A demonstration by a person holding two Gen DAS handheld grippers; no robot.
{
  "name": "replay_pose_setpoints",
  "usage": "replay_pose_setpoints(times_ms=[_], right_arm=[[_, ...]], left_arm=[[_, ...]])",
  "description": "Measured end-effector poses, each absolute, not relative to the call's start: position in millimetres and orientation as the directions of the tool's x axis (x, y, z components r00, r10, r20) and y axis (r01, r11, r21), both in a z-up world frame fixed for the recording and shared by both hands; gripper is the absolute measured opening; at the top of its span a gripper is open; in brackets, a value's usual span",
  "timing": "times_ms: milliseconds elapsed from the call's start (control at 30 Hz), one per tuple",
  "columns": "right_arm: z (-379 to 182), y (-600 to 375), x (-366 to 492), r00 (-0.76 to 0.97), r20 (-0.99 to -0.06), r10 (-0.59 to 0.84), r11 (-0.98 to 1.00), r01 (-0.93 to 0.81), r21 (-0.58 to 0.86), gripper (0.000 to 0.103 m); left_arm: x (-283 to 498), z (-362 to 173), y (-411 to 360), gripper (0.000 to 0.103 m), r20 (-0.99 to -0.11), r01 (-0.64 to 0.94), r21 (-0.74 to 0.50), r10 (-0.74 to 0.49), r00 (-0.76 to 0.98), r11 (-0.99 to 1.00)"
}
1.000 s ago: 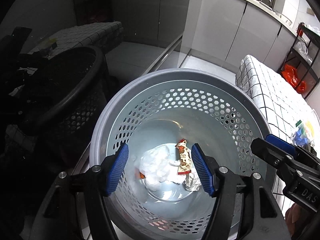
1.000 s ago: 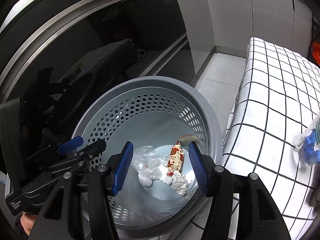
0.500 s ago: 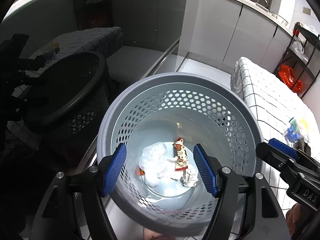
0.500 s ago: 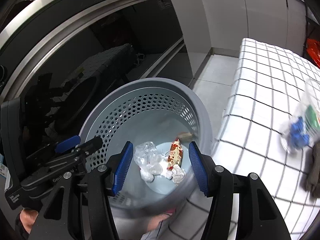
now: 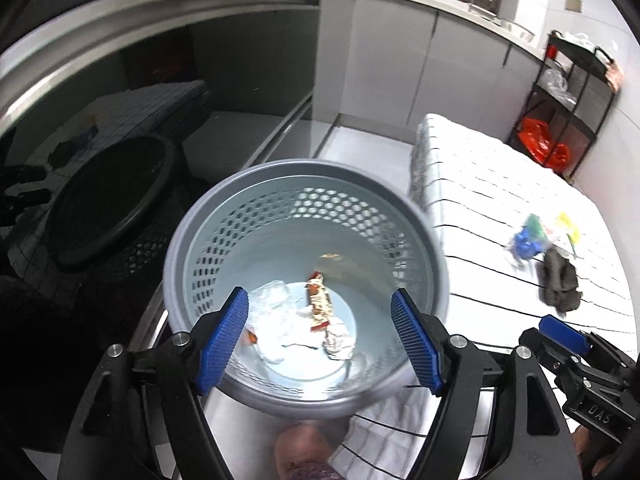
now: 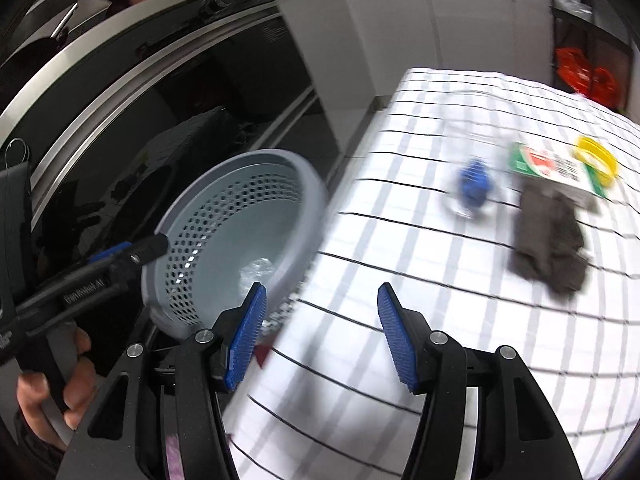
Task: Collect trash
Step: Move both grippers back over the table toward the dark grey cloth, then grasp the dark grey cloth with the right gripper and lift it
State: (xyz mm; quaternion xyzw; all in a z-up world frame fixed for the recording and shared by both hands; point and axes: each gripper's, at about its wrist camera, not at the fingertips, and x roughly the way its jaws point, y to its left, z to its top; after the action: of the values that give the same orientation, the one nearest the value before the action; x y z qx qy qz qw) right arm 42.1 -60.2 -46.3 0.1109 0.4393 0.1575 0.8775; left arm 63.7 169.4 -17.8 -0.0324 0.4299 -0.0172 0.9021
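A grey perforated waste basket (image 5: 224,248) stands beside the table and holds crumpled white paper (image 5: 276,320), a red-and-white wrapper (image 5: 320,308) and a foil ball (image 5: 338,340). My left gripper (image 5: 320,340) is open and empty above the basket. My right gripper (image 6: 320,336) is open and empty over the table's near edge, right of the basket (image 6: 248,208). On the checked tablecloth (image 6: 400,264) lie a dark crumpled rag (image 6: 548,240), a blue item in clear plastic (image 6: 474,188), a green-and-red packet (image 6: 548,164) and a yellow lid (image 6: 596,156).
A dark glass oven front (image 6: 160,128) stands left of the basket. Grey cabinets (image 5: 420,60) line the back wall. A black rack with a red bag (image 5: 544,148) stands at the far right. The other gripper (image 5: 580,356) shows at lower right in the left wrist view.
Both grippers have pulled back and risen from the basket. The right gripper has swung right over the table, bringing the rag, packet and lid into view. Both stay open.
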Motion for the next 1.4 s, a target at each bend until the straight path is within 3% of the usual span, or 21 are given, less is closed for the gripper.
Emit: replay_pose_setpoints(times_ms=[467,1133,1400], right_arm=[[-53,-196,5,0.642,-0.742,0.196,0.952,0.056,0.300,0.056],[-72,-212,82,0.614,-0.760,0.212,0.957,0.026,0.288,0.056],[-82,-206,94,0.603,-0.772,0.203,0.956,0.047,0.289,0.068]], left_arm=[[55,-14,76,0.079,-0.765,0.160,-0.075,-0.160,0.624,0.984],[91,-39,10,0.081,-0.755,0.166,-0.020,-0.124,0.644,0.986],[99,-54,15,0.081,-0.770,0.152,-0.012,-0.106,0.629,0.988]])
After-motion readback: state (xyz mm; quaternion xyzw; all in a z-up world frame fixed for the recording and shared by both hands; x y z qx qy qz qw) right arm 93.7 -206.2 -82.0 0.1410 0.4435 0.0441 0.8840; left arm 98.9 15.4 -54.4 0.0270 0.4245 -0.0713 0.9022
